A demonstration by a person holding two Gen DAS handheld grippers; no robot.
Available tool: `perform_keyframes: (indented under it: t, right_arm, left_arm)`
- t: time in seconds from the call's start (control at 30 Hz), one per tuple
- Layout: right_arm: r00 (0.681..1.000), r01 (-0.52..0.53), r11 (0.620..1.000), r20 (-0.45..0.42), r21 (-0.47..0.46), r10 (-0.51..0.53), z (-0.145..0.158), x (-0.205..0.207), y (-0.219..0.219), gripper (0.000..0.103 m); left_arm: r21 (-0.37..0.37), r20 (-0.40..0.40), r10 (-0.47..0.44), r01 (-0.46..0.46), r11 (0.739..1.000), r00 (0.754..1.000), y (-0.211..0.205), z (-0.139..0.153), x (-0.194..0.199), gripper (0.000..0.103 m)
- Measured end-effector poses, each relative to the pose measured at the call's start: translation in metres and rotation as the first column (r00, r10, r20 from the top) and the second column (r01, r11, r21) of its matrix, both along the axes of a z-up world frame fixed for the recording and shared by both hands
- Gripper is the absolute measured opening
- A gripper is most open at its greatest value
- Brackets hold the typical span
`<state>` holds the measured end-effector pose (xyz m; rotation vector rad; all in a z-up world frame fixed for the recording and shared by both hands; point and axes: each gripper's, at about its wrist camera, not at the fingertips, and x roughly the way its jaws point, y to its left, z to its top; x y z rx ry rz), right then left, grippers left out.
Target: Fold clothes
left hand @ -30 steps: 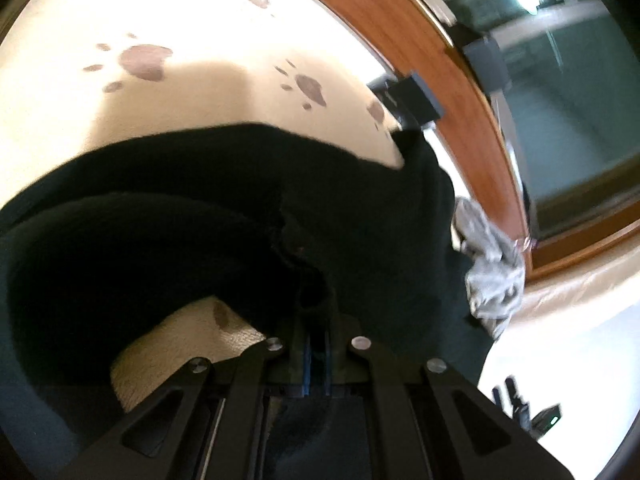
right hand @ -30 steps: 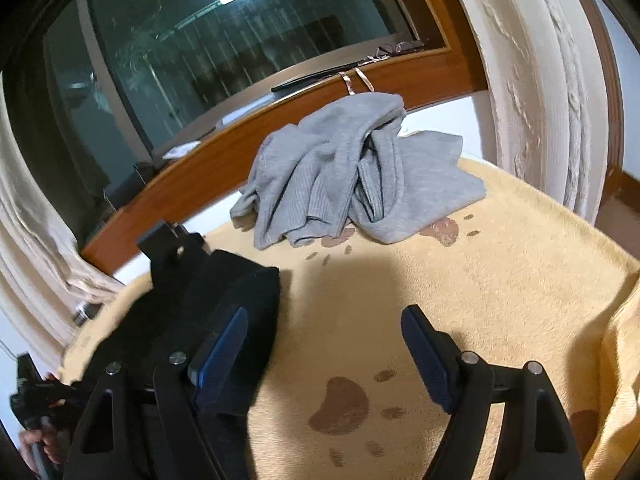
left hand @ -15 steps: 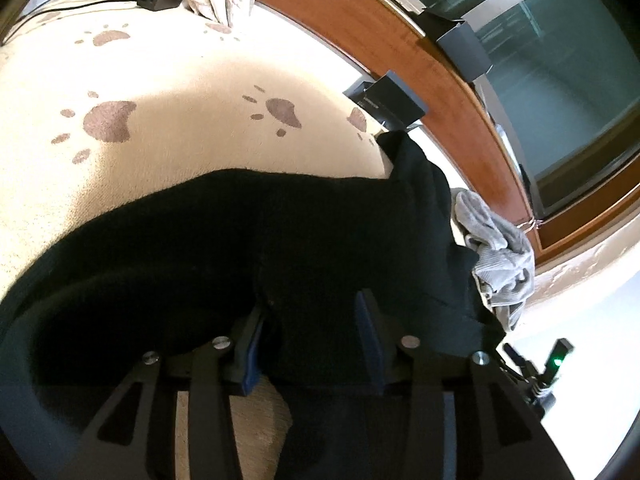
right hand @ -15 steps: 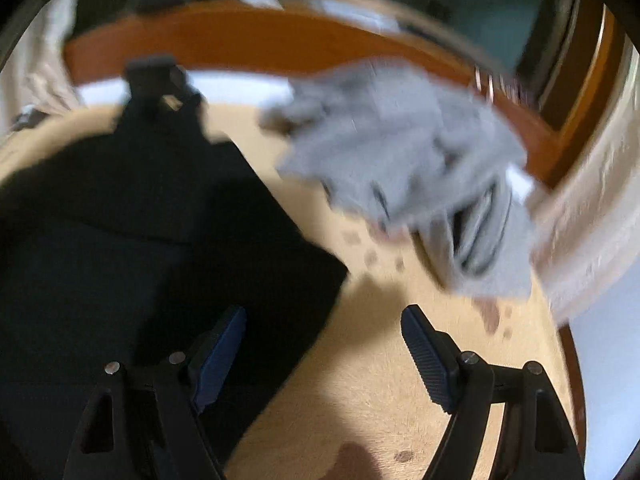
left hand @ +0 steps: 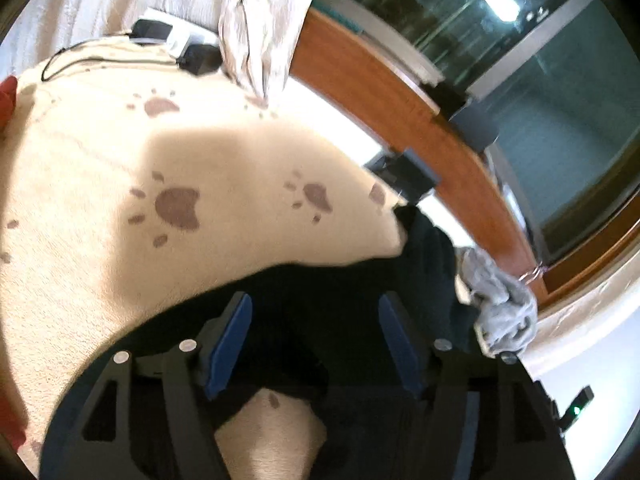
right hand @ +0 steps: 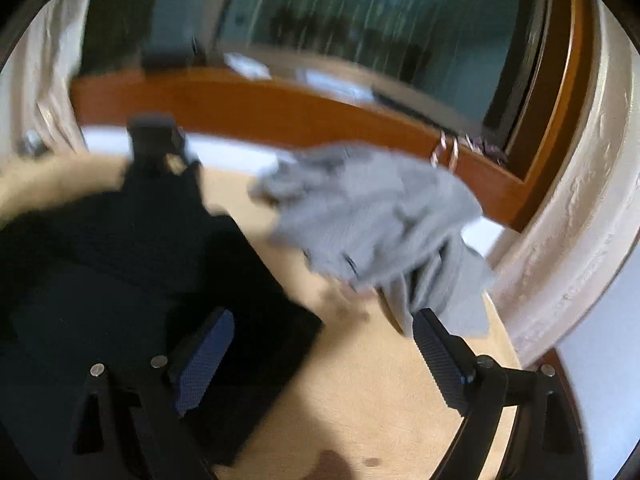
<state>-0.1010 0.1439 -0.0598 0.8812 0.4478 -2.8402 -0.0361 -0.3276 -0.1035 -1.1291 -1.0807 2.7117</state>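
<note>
A black garment (left hand: 340,292) lies folded over on a cream blanket with brown paw prints (left hand: 176,208). My left gripper (left hand: 316,340) is open just above the black garment, with nothing between its blue pads. In the right wrist view the same black garment (right hand: 132,280) lies at the left, and a crumpled grey garment (right hand: 372,224) lies at the far right near the wall. My right gripper (right hand: 320,356) is open and empty, its left finger over the black garment's edge, its right finger near the grey garment. This view is blurred.
A wooden window ledge (left hand: 400,112) runs along the far side under dark glass. A cream curtain (left hand: 264,24) hangs at the back left, with a power strip and cable (left hand: 176,48) beside it. A black device (left hand: 408,176) stands by the ledge.
My left gripper was shut on the black garment, then opened wide and let it go. My right gripper swung left towards the black garment and stayed open.
</note>
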Motion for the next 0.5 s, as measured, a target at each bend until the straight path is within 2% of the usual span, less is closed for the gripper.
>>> perform_keyframes:
  t: [0.13, 0.27, 0.4, 0.5]
  right_arm:
    - [0.985, -0.151, 0.982, 0.067, -0.113, 0.159, 0.003, 0.006, -0.024, 0.093]
    - [0.958, -0.198, 0.962, 0.172, -0.187, 0.231, -0.02, -0.006, -0.048, 0.093]
    - [0.931, -0.193, 0.968, 0.281, -0.159, 0.232, -0.047, -0.017, -0.056, 0.093]
    - [0.911, -0.201, 0.972, 0.342, -0.126, 0.232, -0.066, -0.02, -0.053, 0.097]
  left_arm:
    - [0.008, -0.039, -0.067, 0.068, 0.998, 0.997, 0.027, 0.01, -0.003, 0.075]
    - [-0.013, 0.003, -0.225, 0.225, 0.974, 0.974, 0.082, -0.008, -0.022, 0.076]
    - [-0.106, 0.119, -0.266, 0.278, 0.955, 0.957, 0.114, -0.036, -0.037, 0.076]
    - [-0.213, 0.113, -0.293, 0.311, 0.926, 0.949, 0.128, -0.037, -0.035, 0.081]
